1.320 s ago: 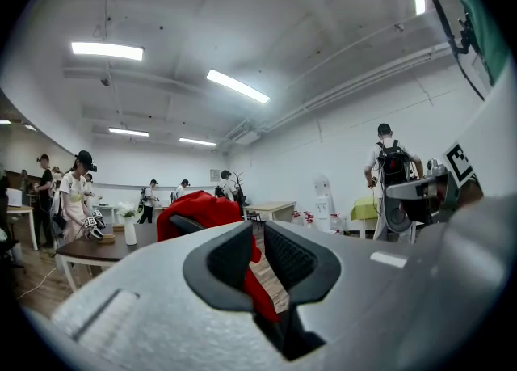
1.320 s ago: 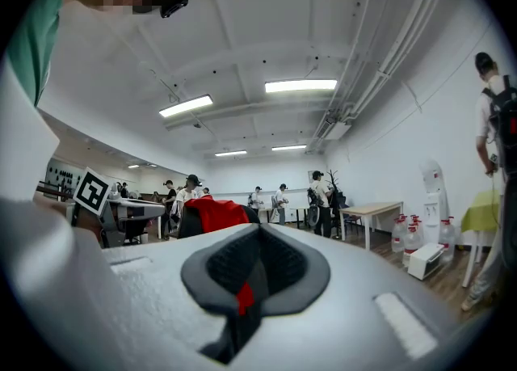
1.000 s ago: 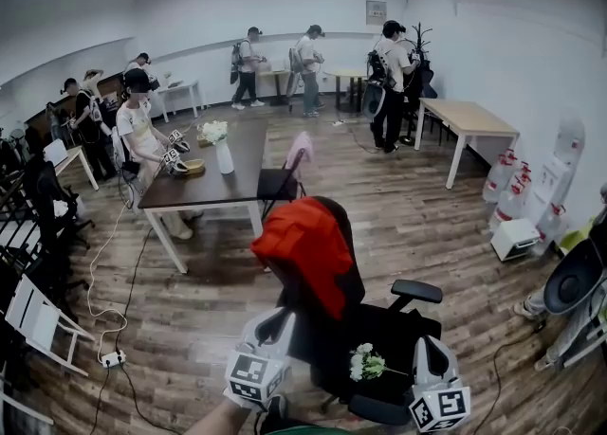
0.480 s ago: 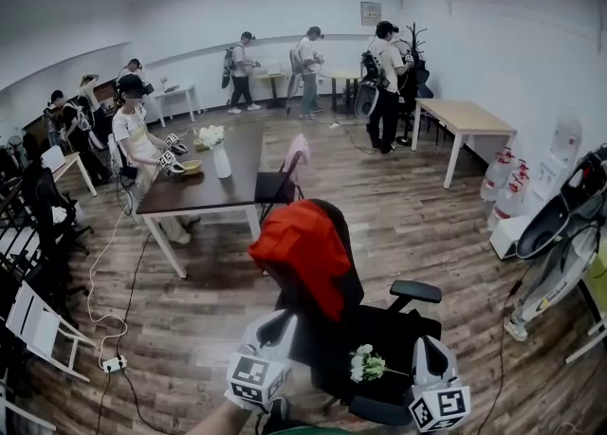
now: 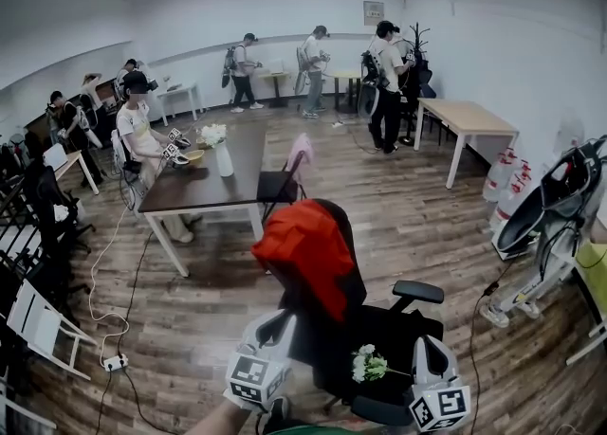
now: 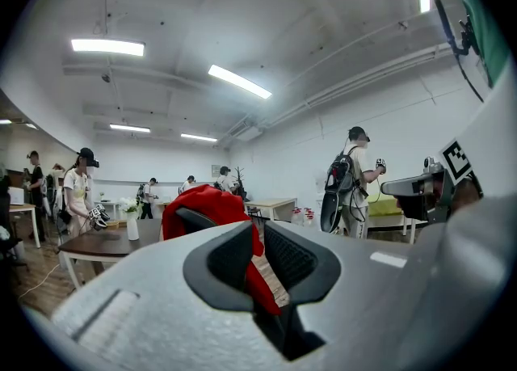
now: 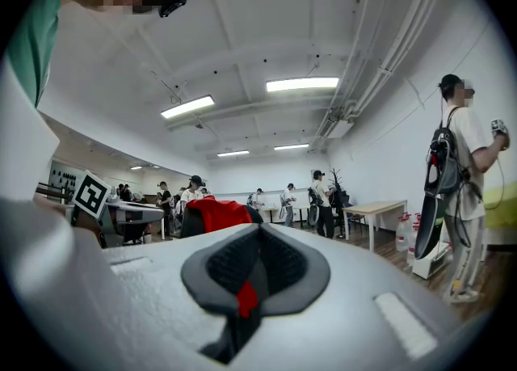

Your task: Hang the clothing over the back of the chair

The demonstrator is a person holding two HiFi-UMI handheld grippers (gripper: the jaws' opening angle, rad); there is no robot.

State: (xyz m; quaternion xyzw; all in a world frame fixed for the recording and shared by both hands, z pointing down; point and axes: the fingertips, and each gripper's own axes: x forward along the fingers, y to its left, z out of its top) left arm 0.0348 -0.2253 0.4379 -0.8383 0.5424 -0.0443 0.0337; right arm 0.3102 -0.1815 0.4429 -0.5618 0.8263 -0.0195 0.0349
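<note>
Jaws seemingly together; flowers (image 5: 366, 364) on chair (image 5: 418, 292).

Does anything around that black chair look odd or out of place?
A small bunch of white flowers lies on the seat of the black chair, an unusual spot for them. The red clothing hangs bunched over the backrest, leaving one side bare.

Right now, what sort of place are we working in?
Probably a shared office or lab room: plain work tables, a black office chair with red clothing draped on its back, and several people standing about wearing backpacks.
</note>
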